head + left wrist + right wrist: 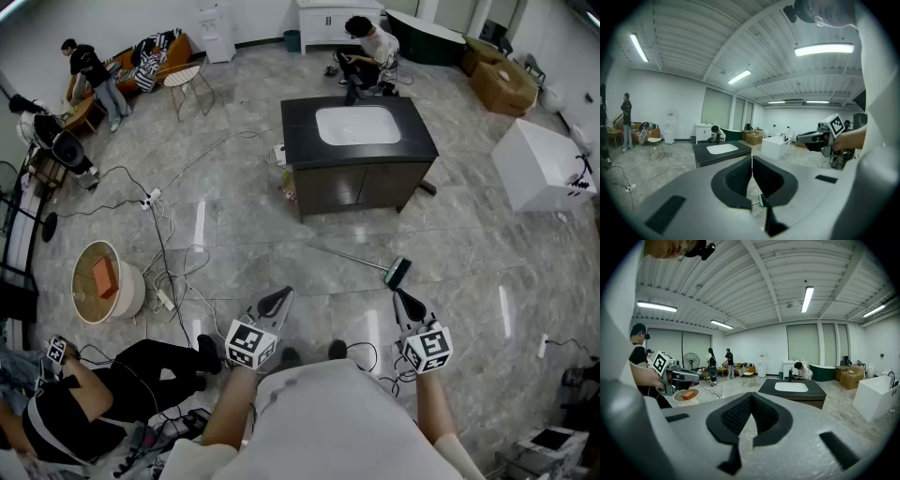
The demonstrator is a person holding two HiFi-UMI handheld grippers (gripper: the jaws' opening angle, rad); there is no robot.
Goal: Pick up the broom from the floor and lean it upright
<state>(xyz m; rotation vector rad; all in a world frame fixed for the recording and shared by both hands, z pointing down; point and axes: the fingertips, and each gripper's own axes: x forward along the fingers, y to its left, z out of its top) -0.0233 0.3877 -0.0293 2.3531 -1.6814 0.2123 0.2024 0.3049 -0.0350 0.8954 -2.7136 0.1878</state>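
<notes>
Head view, sweeping from the left: a round tub (131, 292) with an orange block (105, 277) in it sits well off to the side. Next comes the left hand-held gripper (279, 298), out in front of the person. Its jaws are pressed together with nothing between them, and the left gripper view agrees, with the pads meeting at the tips. Beyond both grippers, mid-room, stands the dark sink cabinet (361, 183).

Now the thing that matters: the broom (361, 261) lies flat on the grey floor (459, 281). Its thin handle runs up and left toward the cabinet, and its green head (397, 273) is the end nearest the person. The right hand-held gripper (401, 298) is just short of that head and seems apart from it, though the angle makes contact hard to rule out. This gripper is closed and empty too; the right gripper view shows its pads together with only bare tiles past them. Far right sits a white box (539, 169).

The score so far is nothing on the board, because the broom is down and ungripped. All of it is left to do — open a pair of jaws, close on the handle, raise the broom and set it leaning upright. The cabinet looks to me the nearest thing to prop it on, but that is only a guess.
</notes>
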